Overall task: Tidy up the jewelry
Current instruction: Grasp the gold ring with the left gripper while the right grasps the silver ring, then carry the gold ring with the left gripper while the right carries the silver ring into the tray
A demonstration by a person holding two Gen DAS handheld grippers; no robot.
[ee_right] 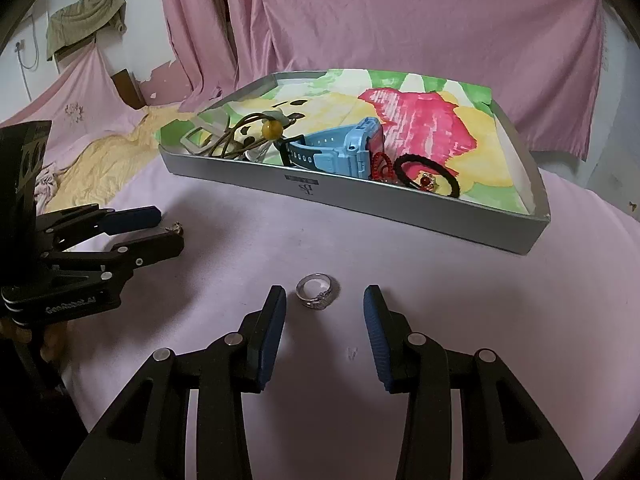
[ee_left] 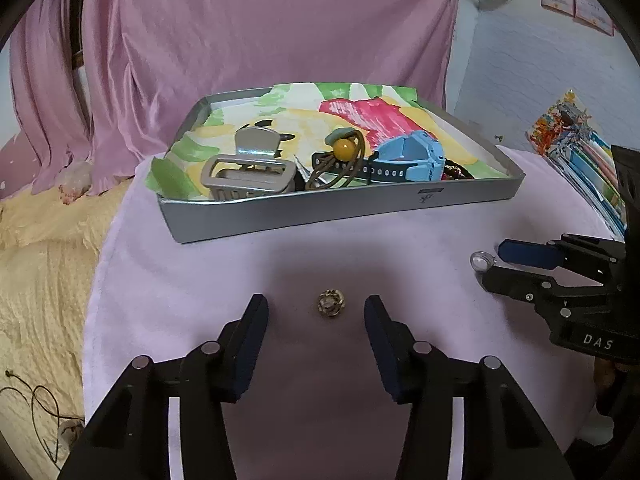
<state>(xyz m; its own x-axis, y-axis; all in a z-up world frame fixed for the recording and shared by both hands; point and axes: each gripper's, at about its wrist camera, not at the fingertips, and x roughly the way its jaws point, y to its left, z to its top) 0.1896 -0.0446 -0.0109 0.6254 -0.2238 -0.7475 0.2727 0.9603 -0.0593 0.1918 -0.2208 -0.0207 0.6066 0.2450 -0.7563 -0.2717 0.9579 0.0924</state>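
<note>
Jaws wide on both our grippers: left gripper straddles a gold ring, right gripper a silver ring.

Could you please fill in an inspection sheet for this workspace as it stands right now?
Surface: pink cloth, flat.
Job's things: gold ring and silver ring loose on the cloth; grey tray holds blue watch, grey hair claw, amber-bead hair tie, black hair tie.
Clutter: colourful booklets at the cloth's edge.
Grippers: left gripper open around the gold ring; right gripper open around the silver ring; neither touching.
Cables: thin cord on the yellow blanket.
Surroundings: pink curtain behind.
</note>
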